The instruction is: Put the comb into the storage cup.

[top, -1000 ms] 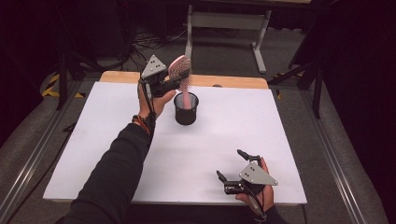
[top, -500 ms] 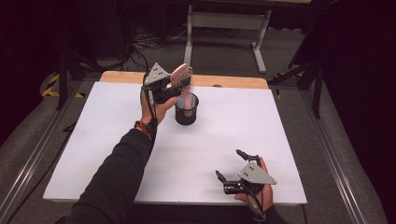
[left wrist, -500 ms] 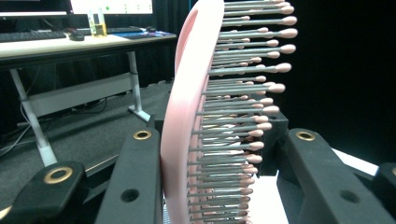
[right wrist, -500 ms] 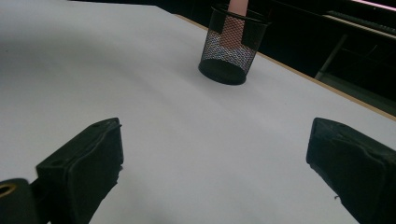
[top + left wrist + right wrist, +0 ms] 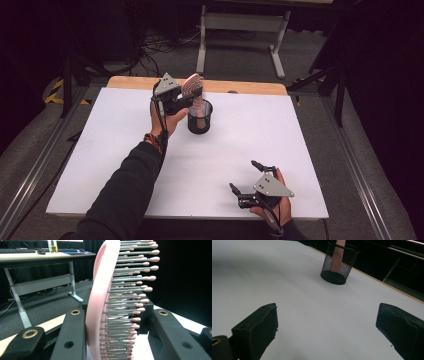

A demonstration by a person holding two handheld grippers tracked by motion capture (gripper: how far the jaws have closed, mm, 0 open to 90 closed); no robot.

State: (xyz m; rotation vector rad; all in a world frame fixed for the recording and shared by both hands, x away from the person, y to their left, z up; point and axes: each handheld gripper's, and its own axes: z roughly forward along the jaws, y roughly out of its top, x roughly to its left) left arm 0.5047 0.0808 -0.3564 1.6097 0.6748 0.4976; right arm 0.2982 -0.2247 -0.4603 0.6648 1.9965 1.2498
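Left gripper (image 5: 186,98) clamps the paddle head of a pink hairbrush (image 5: 192,86), smooth plastic back against one jaw, grey pink-tipped pins toward the other. Its handle stands inside a round black mesh cup (image 5: 199,122) on the matte white table (image 5: 120,150), sunk deeper than a second ago. Right gripper (image 5: 250,182) rests wide and empty near the front edge.

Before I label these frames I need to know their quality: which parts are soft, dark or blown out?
High view: sharp enough, table evenly lit, surroundings very dark. Left gripper view: brush close and fairly crisp, the black fingers at the bottom soft, right background black. Right gripper view: near fingers blurred, the white table washed out at the upper left, mesh cup reasonably clear.
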